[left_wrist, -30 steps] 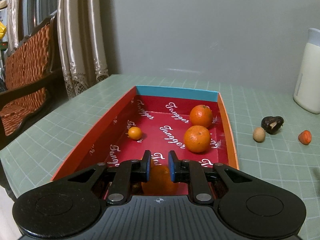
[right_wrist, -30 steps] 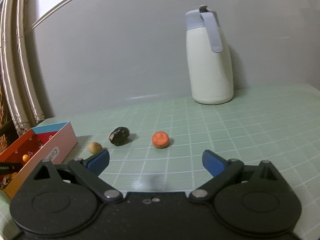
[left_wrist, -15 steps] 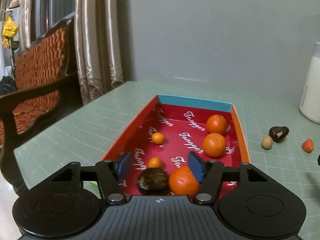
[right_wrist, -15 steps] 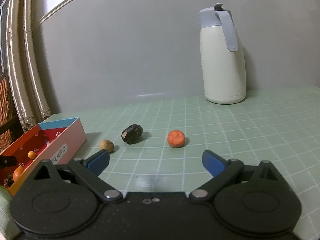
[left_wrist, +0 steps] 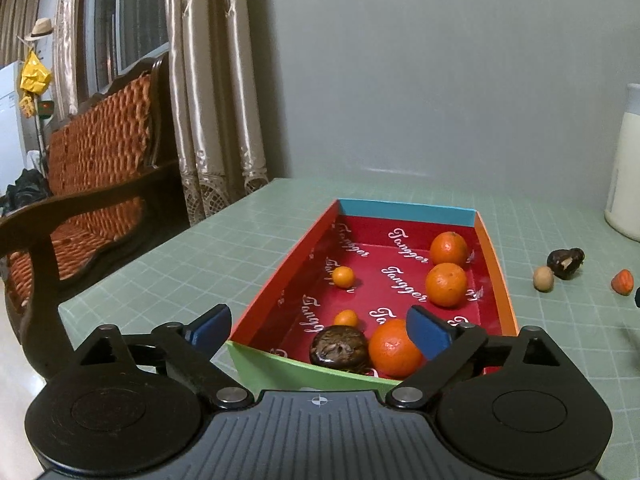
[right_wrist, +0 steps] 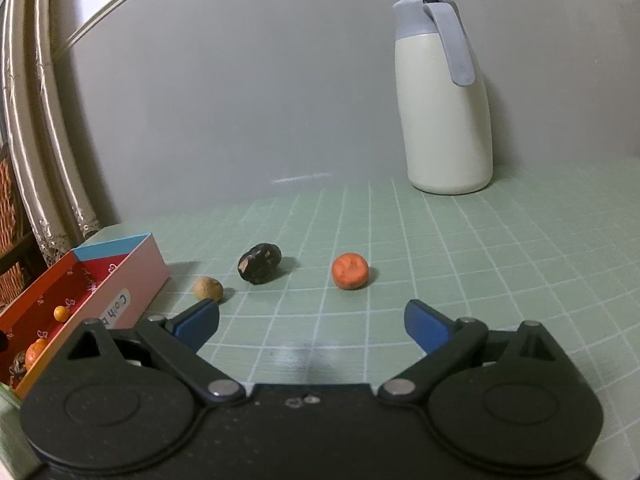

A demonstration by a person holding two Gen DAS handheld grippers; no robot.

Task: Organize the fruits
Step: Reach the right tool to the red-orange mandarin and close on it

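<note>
The left tool (left_wrist: 320, 330) is opening, gripping nothing, above the red box (left_wrist: 496, 272); the nearest orange (left_wrist: 394, 348) is sitting inside, its right edge hidden behind a pad. The right tool (right_wrist: 312, 320) is hanging open. Beyond the box, a jug (left_wrist: 628, 168) is cut off.

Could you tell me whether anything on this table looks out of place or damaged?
Three small pieces lie loose on the mat outside the red box: a tan one, an orange one, and a dark one with a pale patch, seemingly broken.
</note>
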